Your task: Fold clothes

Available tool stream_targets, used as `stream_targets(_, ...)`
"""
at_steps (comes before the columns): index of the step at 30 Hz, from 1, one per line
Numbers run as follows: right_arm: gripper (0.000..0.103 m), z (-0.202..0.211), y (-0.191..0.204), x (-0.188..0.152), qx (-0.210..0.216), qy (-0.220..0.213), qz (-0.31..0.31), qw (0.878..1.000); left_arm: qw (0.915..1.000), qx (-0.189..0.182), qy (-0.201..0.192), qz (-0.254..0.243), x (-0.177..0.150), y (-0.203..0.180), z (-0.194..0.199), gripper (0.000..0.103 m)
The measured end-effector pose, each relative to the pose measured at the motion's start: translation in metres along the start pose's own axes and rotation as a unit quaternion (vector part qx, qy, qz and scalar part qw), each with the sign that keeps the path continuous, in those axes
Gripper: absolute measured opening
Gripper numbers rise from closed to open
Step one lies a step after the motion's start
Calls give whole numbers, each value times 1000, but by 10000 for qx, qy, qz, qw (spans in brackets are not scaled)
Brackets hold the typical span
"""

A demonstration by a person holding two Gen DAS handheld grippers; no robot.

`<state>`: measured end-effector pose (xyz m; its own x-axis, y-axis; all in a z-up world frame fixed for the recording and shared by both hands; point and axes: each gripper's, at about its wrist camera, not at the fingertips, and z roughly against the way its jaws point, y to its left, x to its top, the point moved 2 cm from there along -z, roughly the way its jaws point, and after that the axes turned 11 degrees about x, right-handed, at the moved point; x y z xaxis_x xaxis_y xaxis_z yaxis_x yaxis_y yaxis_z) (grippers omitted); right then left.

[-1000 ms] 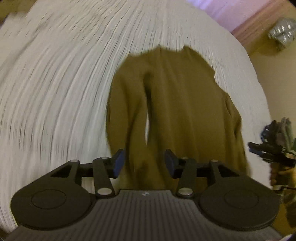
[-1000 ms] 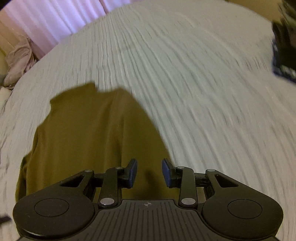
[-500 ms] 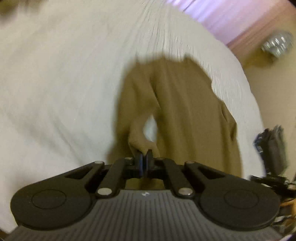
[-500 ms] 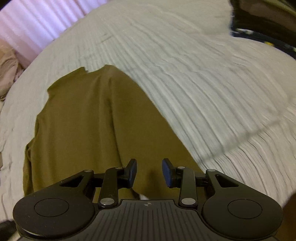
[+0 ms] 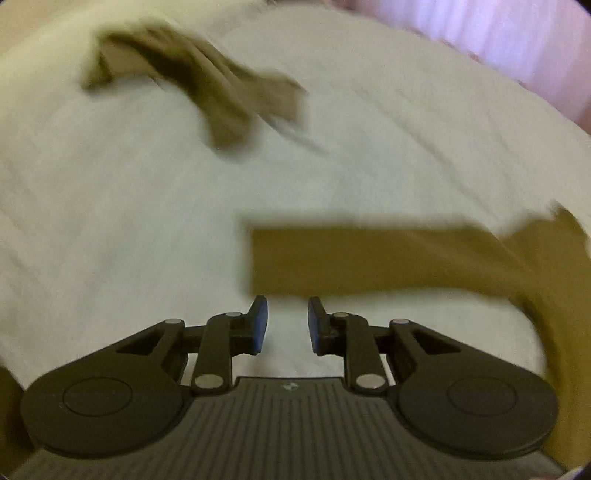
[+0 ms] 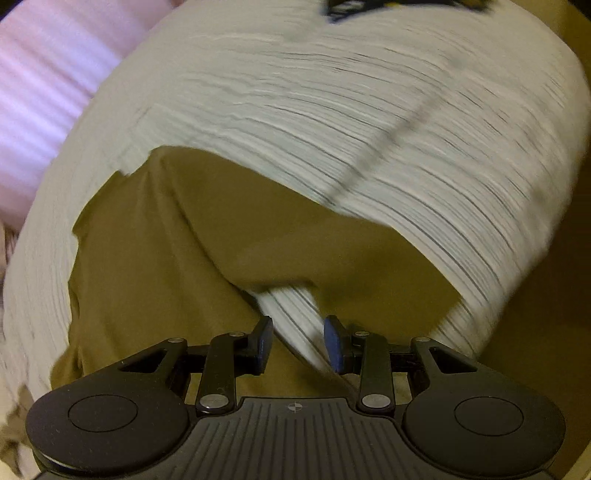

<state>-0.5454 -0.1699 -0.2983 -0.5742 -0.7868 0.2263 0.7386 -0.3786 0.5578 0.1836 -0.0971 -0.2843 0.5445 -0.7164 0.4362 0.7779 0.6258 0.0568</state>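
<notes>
An olive-brown long-sleeved top (image 6: 155, 251) lies on a white ribbed bedspread (image 6: 369, 110). In the left wrist view one sleeve (image 5: 369, 258) stretches straight out sideways, its cuff end just beyond my left gripper (image 5: 284, 325), which is open and holds nothing. In the right wrist view the other sleeve (image 6: 351, 254) lies out to the right, with a wedge of bedspread showing between it and the body. My right gripper (image 6: 298, 341) is open above that gap, empty. Both views are blurred by motion.
A second brownish garment (image 5: 199, 81) lies crumpled at the far left of the bedspread (image 5: 110, 221). A pink curtain (image 5: 498, 33) hangs behind the bed. Something dark (image 6: 388, 5) lies at the bed's far edge. Yellowish floor (image 6: 546, 295) shows to the right.
My left gripper, shut on the sleeve half a second ago, has pulled it out sideways and let go. The right gripper stayed open and moved over the other sleeve.
</notes>
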Motion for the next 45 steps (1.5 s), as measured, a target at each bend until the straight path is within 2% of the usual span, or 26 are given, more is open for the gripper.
stream_targets(1, 38, 7, -10, -4, 22, -3, -193, 9998, 9992, -329, 204, -36, -18, -17, -1, 18)
stream_targets(3, 79, 23, -30, -13, 82, -41, -595, 9982, 9934, -970, 584, -172, -51, -54, 2, 18)
stream_targets(6, 79, 44, -63, -23, 319, -377, -1366, 9894, 9806, -1685, 847, -539, -79, -108, 15, 18)
stream_targets(8, 79, 47, -80, -23, 510, -597, -1781, 9809, 9684, -2145, 989, -800, -95, -145, 24, 18)
stream_targets(9, 79, 46, -87, -21, 647, -710, -1907, 9769, 9630, -2319, 1022, -921, -101, -160, 29, 18)
stream_targets(11, 79, 38, -96, -15, 855, -816, -1938, 9739, 9586, -2434, 989, -1099, -105, -182, 36, 18)
stream_targets(13, 74, 25, -100, -7, 1040, -824, -1859, 9736, 9592, -2413, 976, -1104, -108, -196, 38, 18)
stream_targets(15, 60, 9, -108, -1, 1182, -786, -1897, 9715, 9626, -2312, 990, -1010, -113, -203, 40, 18)
stream_targets(16, 51, 1, -113, 4, 1206, -750, -1990, 9697, 9645, -2254, 1006, -938, -115, -207, 40, 18)
stream_targets(17, 17, -7, -117, 9, 1200, -714, -2049, 9688, 9663, -2206, 1024, -850, -117, -210, 40, 18)
stream_targets(18, 3, -8, -116, 18, 1156, -730, -1922, 9718, 9677, -2164, 1031, -779, -119, -212, 41, 18)
stream_targets(21, 3, 14, -92, 58, 1121, -1081, -832, 9843, 9719, -2041, 914, -731, -125, -216, 52, 18)
stream_targets(23, 3, 38, -71, 97, 1133, -1386, 71, 9838, 9744, -1972, 859, -660, -128, -219, 57, 18)
stream_targets(25, 3, 67, -48, 141, 1148, -1711, 1016, 9733, 9762, -1934, 813, -549, -133, -227, 59, 18)
stream_targets(27, 3, 91, -33, 186, 1125, -1987, 1706, 9585, 9770, -1934, 760, -468, -138, -236, 62, 18)
stream_targets(30, 3, 107, -25, 245, 941, -2188, 2279, 9441, 9774, -1935, 753, -394, -148, -251, 64, 18)
stream_targets(32, 3, 99, -30, 270, 801, -2120, 2404, 9439, 9774, -1923, 805, -338, -155, -257, 62, 18)
stream_targets(34, 3, 76, -43, 291, 653, -1881, 2255, 9537, 9773, -1908, 870, -297, -162, -263, 59, 18)
stream_targets(37, 3, 26, -77, 304, 338, -1444, 1917, 9702, 9788, -1808, 908, -334, -169, -268, 58, 18)
stream_targets(39, 3, -6, -99, 305, -30, -1141, 1703, 9788, 9800, -1735, 915, -340, -170, -265, 60, 18)
stream_targets(41, 3, -21, -116, 299, -256, -987, 1464, 9840, 9818, -1636, 889, -363, -171, -257, 62, 18)
stream_targets(44, 4, -9, -125, 279, -186, -967, 1227, 9876, 9853, -1431, 861, -372, -168, -240, 67, 18)
stream_targets(45, 11, -6, -128, 272, -162, -960, 1147, 9886, 9863, -1365, 843, -381, -167, -233, 69, 18)
